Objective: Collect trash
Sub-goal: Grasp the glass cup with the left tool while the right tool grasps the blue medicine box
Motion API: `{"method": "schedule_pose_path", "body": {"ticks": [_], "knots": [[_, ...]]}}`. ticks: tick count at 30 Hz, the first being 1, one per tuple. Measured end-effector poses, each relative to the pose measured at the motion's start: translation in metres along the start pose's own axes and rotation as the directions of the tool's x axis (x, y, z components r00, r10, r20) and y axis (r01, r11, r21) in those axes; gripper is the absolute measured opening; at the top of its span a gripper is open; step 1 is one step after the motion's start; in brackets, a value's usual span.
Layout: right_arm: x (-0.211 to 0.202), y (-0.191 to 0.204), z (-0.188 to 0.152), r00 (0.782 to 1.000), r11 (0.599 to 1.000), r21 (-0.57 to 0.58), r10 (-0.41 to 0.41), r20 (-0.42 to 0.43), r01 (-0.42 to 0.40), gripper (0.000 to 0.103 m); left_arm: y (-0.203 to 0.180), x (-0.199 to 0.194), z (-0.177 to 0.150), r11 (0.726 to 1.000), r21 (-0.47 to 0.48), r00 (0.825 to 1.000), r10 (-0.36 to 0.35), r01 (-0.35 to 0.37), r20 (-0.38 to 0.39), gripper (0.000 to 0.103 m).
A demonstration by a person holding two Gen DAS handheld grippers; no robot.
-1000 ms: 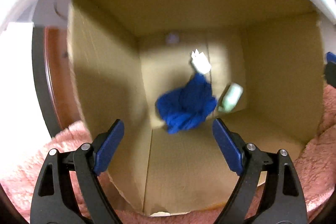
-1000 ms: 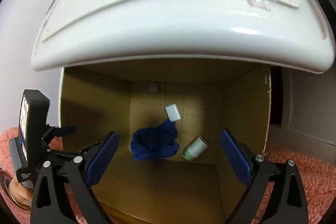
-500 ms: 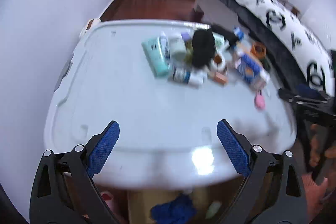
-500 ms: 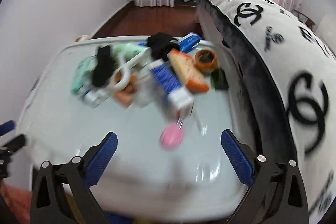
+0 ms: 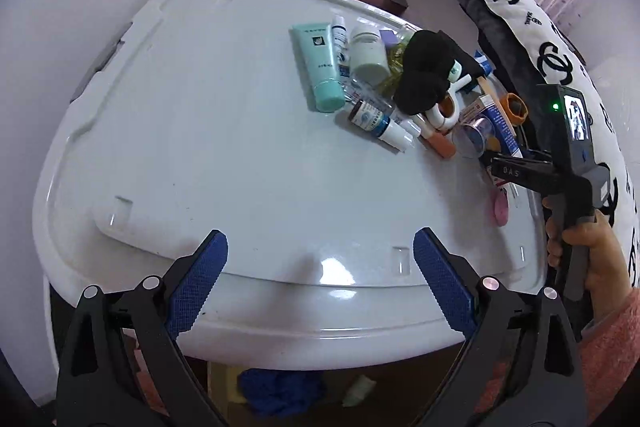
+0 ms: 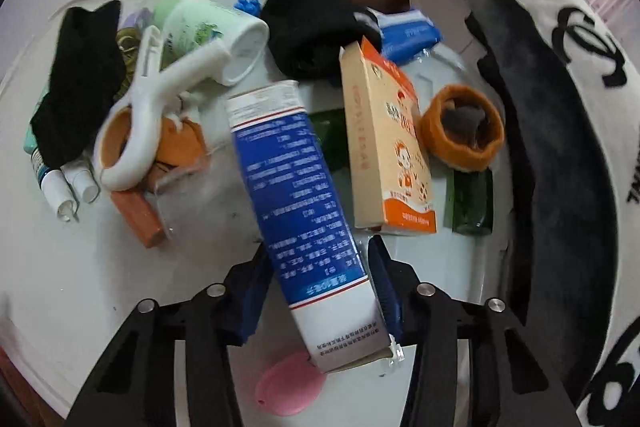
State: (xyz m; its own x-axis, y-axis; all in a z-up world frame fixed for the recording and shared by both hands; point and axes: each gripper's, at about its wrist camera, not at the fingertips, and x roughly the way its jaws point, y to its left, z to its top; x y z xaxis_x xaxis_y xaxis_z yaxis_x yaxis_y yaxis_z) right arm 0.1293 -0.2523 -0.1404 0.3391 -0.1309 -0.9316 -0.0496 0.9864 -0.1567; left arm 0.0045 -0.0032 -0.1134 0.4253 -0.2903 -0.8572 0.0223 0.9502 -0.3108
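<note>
On the lid [image 5: 224, 163] we find the clutter grouped at its far right, with the tube [image 5: 318, 65] at the left edge of the group and the bottle [image 5: 369, 53] just right of it. In the right wrist view, the carton [image 6: 296, 203] lies nearest us, between the gripper fingers [image 6: 384, 283]; the box [image 6: 384, 147] leans just right of it, the cuff [image 6: 462, 131] farther right. The bed [image 6: 560, 107] runs along the right.
</note>
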Motion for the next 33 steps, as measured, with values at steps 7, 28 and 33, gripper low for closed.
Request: {"method": "schedule_pose_path", "body": {"ticks": [7,28,33], "knots": [[-0.072,-0.022,-0.032,0.99,0.984,0.158,0.062,0.13,-0.083,0.031,-0.007,0.005,-0.003,0.997,0.07,0.999,0.042,-0.043,0.006,0.092],[-0.161,-0.097,-0.135,0.9,0.86,0.395,0.153,0.408,-0.325,0.032,-0.246,0.129,0.06,0.758,0.624,0.972,0.233,-0.191,0.014,0.092],[-0.159,-0.105,-0.137,0.892,0.837,0.41,0.184,0.413,-0.363,0.032,-0.252,0.17,0.064,0.703,0.676,0.94,0.339,-0.221,-0.046,0.057]]}}
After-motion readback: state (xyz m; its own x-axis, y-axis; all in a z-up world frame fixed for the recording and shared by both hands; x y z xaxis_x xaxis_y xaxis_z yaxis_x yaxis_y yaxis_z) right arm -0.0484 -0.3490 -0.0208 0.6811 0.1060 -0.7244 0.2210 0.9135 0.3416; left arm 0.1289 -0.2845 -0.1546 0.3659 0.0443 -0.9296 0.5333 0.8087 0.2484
